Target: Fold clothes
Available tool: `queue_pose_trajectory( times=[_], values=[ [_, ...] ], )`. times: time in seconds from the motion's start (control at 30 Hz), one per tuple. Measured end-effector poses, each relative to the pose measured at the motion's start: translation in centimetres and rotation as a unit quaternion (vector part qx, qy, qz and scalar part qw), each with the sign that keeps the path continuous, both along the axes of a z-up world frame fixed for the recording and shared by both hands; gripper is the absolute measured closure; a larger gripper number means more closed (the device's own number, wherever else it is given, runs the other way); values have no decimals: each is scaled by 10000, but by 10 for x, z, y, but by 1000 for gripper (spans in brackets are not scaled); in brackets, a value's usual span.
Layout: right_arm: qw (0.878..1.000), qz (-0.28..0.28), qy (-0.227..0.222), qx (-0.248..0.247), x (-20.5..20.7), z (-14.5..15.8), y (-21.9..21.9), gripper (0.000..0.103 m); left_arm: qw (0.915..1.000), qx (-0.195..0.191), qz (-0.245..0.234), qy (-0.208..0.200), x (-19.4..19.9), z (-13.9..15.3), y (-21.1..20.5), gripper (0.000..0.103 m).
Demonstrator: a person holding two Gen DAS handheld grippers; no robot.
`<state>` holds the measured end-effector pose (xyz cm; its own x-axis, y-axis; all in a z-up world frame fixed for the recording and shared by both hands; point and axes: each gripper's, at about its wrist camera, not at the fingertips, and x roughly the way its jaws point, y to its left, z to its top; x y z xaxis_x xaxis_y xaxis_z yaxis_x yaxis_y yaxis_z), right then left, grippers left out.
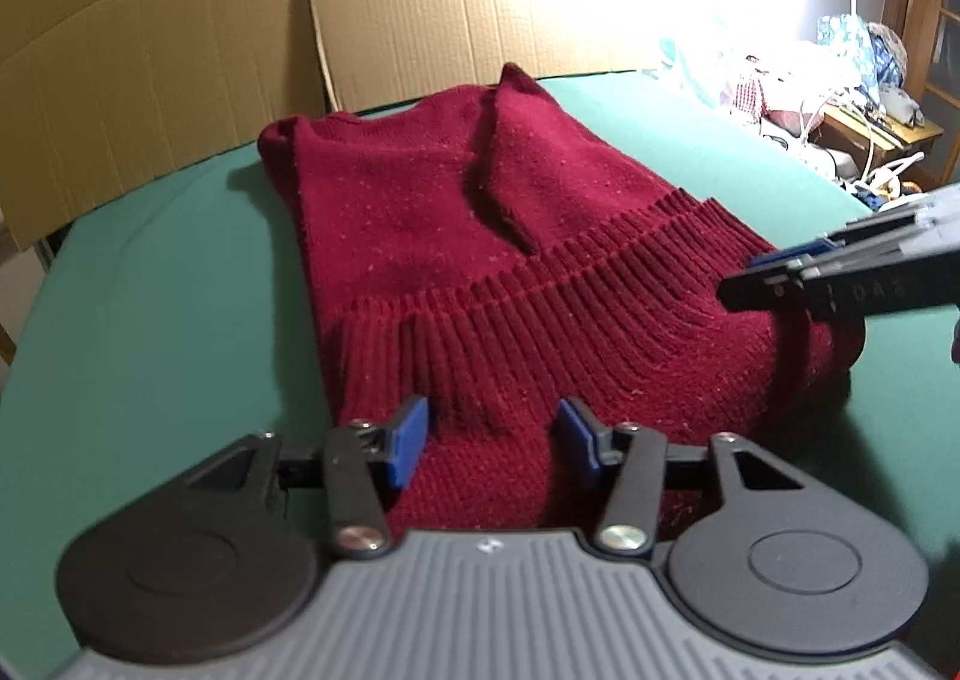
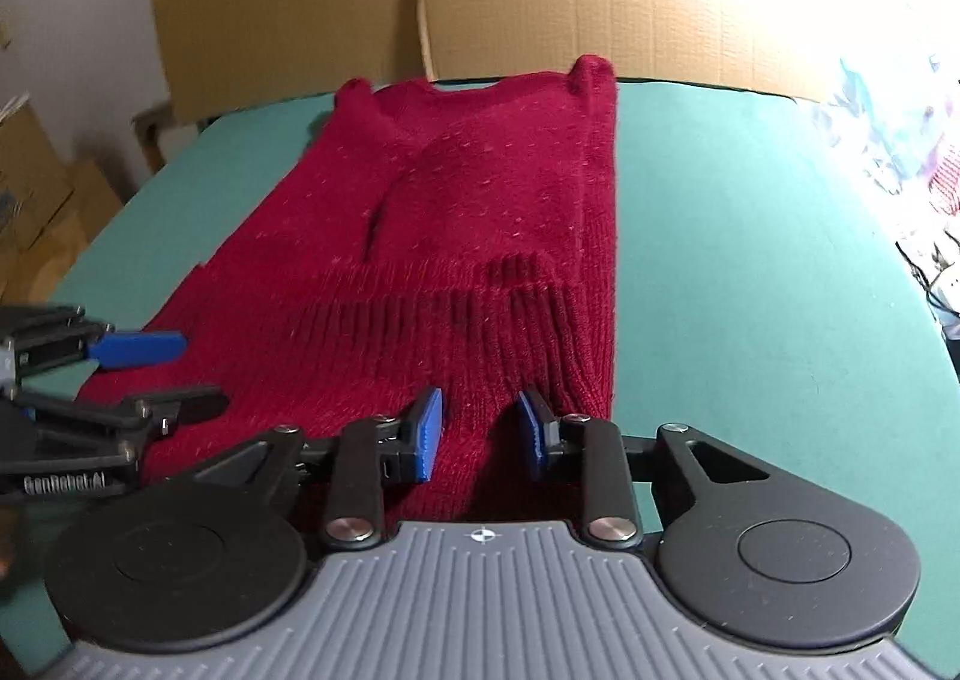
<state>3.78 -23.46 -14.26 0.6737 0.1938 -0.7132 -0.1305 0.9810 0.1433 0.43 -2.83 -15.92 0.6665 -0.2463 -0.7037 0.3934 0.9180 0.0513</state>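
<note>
A dark red knit sweater (image 1: 480,236) lies folded lengthwise on the green table (image 1: 150,284), with its ribbed hem toward me. My left gripper (image 1: 495,443) stands over the near left part of the hem. Its blue pads (image 1: 411,440) are apart, and bunched knit shows in the gap between them. My right gripper (image 2: 480,434) is at the near right edge of the sweater (image 2: 480,212), jaws narrower, with fabric between the blue pads (image 2: 427,434). I see no firm pinch in either gripper. Each gripper also shows in the other's view: the right gripper (image 1: 744,278) and the left gripper (image 2: 174,377).
A flattened cardboard box (image 1: 180,20) stands behind the table's far edge. Bags, cables and clutter (image 1: 840,98) sit off the table's right side under bright glare. More cardboard boxes (image 2: 36,182) are on the floor at the left.
</note>
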Motion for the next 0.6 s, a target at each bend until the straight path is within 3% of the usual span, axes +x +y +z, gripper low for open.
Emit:
queue_pose_trajectory(
  times=[0.23, 0.47, 0.6],
  values=[
    [9986, -442, -257, 131, -40, 27, -8, 69, 9998, -167, 59, -135, -25, 21, 21, 55],
    [9997, -143, -169, 86, -45, 16, -7, 69, 9995, -126, 275, 72, -36, 10, 26, 53],
    [9994, -14, 242, 255, -32, 1, -18, 67, 9984, -114, 540, 117, -33, 8, 21, 50]
  ],
)
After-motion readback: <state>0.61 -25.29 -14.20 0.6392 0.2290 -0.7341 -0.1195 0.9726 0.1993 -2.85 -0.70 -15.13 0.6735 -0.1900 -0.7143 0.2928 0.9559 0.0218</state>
